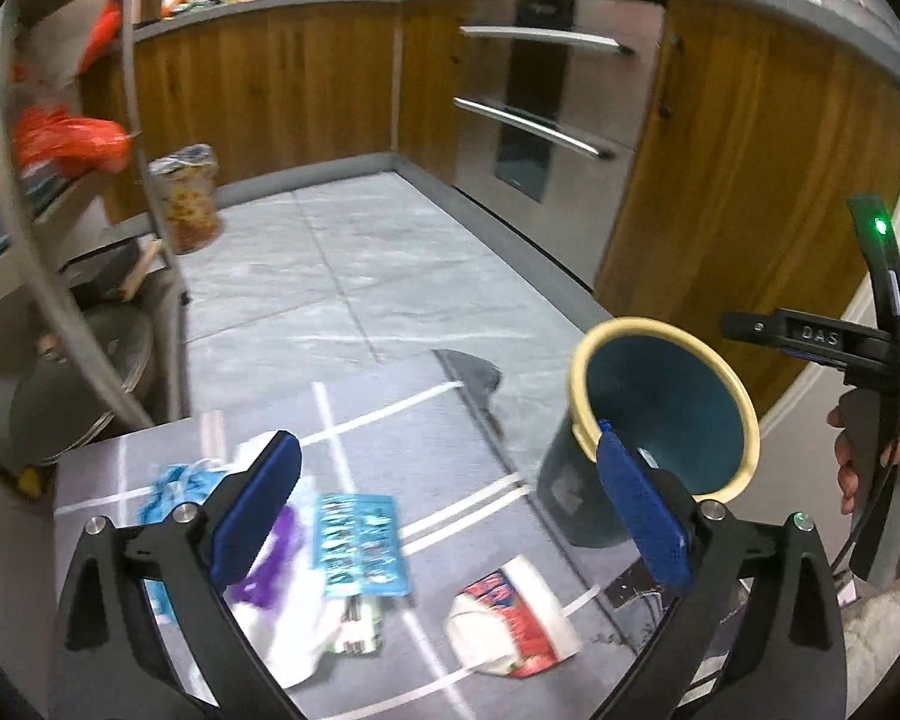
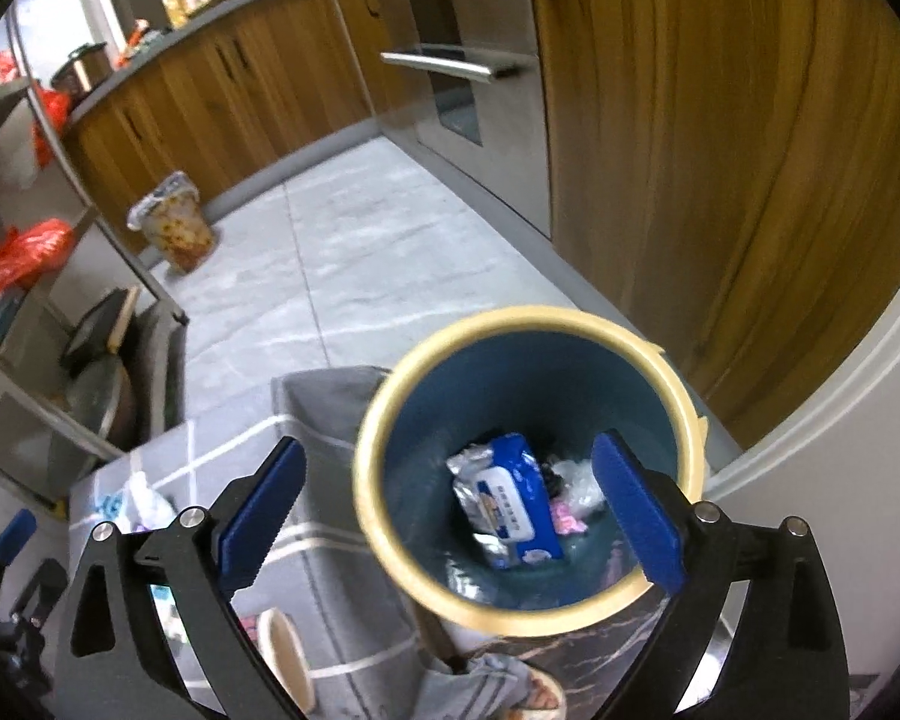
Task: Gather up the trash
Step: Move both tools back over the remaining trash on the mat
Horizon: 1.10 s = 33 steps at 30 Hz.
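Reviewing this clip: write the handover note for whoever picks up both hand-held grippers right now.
Left hand-held gripper: open, empty, above the mat.
Right hand-held gripper: open, empty, over the bin.
Bin, teal with a cream rim, stands at the mat's edge.
Done: blue wipes pack and some small wrappers lie in the bin.
Left: on the grey mat, the teal blister sheet, white bag, red-and-white carton and the blue scrap.

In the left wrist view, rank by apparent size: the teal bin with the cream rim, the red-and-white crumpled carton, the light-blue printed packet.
1. Teal bin with the cream rim, clearly largest.
2. Red-and-white crumpled carton and light-blue printed packet look alike; no ranking.
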Each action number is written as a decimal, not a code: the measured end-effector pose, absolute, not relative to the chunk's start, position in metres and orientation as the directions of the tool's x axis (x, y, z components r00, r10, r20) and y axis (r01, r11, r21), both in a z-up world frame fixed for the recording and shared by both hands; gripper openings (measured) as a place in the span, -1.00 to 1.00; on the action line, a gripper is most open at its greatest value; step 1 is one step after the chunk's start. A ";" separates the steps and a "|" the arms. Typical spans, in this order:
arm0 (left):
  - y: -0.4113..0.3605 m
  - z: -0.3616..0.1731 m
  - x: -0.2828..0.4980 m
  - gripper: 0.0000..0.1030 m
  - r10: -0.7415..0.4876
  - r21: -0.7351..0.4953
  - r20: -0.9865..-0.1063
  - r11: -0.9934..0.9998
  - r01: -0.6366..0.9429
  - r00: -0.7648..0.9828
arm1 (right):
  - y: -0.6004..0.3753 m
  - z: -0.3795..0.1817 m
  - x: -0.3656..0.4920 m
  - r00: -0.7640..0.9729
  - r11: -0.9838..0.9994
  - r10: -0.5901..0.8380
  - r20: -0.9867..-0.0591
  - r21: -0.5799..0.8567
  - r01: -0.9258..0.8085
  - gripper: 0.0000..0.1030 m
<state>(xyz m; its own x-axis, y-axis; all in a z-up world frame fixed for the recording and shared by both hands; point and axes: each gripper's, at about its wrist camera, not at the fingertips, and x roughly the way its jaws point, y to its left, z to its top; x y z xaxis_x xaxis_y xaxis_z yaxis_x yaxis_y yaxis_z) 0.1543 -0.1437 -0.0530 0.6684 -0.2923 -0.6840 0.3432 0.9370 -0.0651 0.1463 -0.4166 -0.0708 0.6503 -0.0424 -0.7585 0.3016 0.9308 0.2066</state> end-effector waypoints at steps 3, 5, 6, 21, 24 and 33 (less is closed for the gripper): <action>-0.121 -0.044 0.147 0.89 -0.260 -0.053 -0.669 0.951 0.304 0.697 | -0.394 -0.057 0.142 0.686 0.945 -0.022 -0.728 0.209 0.252 0.88; -0.100 -0.038 0.141 0.89 -0.231 -0.049 -0.659 0.963 0.266 0.716 | -0.381 -0.050 0.140 0.703 0.954 -0.010 -0.711 0.203 0.219 0.88; -0.092 -0.036 0.138 0.89 -0.221 -0.050 -0.656 0.967 0.252 0.722 | -0.373 -0.046 0.138 0.712 0.960 -0.007 -0.703 0.195 0.202 0.89; 0.023 -0.049 0.094 0.89 -0.031 -0.044 -0.615 0.999 0.005 0.788 | -0.250 -0.043 0.124 0.715 0.994 0.072 -0.695 0.109 0.005 0.90; 0.037 -0.053 0.087 0.89 -0.015 -0.061 -0.615 0.998 -0.029 0.788 | -0.233 -0.054 0.123 0.696 0.993 0.077 -0.714 0.114 0.007 0.90; 0.047 -0.079 0.084 0.89 0.016 -0.035 -0.642 0.998 -0.051 0.767 | -0.201 -0.113 0.096 0.668 0.991 0.025 -0.744 0.104 0.079 0.90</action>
<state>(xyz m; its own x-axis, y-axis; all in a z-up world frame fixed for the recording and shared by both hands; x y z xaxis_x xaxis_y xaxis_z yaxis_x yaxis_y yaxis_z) 0.0843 0.0472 -0.0794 0.7669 0.0164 -0.6416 -0.0508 0.9981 -0.0352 0.0961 -0.2015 -0.1129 0.6682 0.0251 -0.7436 0.0787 0.9914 0.1042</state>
